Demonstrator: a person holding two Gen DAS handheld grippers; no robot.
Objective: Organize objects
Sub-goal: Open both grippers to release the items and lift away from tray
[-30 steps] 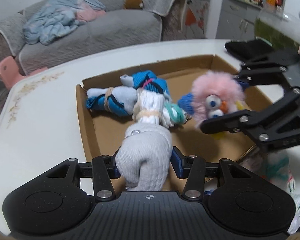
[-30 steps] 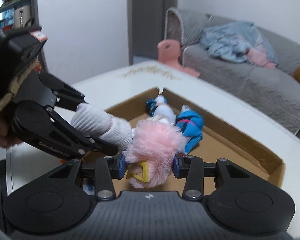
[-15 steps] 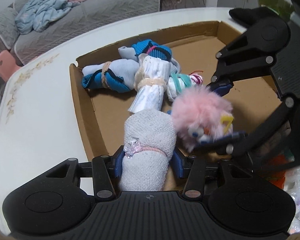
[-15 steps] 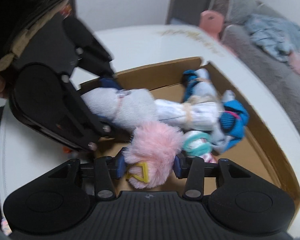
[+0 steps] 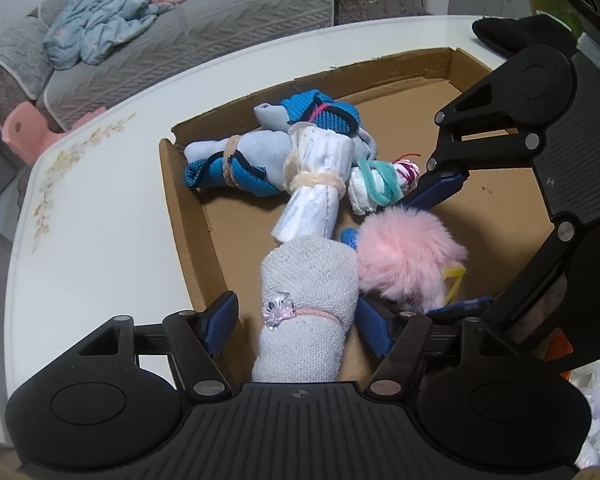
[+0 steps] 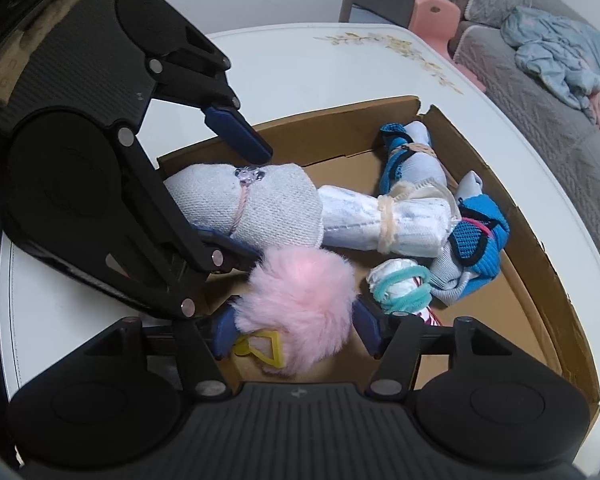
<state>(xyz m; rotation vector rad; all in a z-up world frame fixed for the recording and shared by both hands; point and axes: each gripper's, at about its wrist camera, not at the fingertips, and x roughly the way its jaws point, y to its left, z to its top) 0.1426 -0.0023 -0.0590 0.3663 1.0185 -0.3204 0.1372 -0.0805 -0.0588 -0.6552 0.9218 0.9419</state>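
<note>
white table (image 5: 100, 240) fills the left of the left wrist view, grey sofa (image 5: 220, 12) across the top. cardboard box (image 5: 188, 216) sits on the table, mid frame in both views, low walls, open top. inside, upper middle of the left view: blue sock bundle (image 5: 236, 168), white rolled bundle (image 5: 316, 188) tied with a cream band, small white roll with a teal hair tie (image 5: 374, 184). lower centre: grey rolled towel (image 5: 312, 304) with a pink band, lying in the box between the fingers of the left gripper (image 5: 296, 320); jaws have just been opening, pads now stand off the towel on the left side, the right pad just beside it, so it looks released. pink fluffy toy (image 6: 300, 304) with a yellow tag, bottom centre of the right wrist view, sits on the box floor between the fingers of the right gripper (image 6: 296, 332); those jaws have just been opening too, pads apart, fur brushing them but not squeezed. towel and toy lie touching, toy just right of the towel in the left view. step in hand, as i read it: the drop-off into the box, both items let go. next move likely calls for lifting both grippers straight up and clear without snagging fur or band, then going for more items; a pile at the lower right edge of the left view is too cut off to name.
</note>
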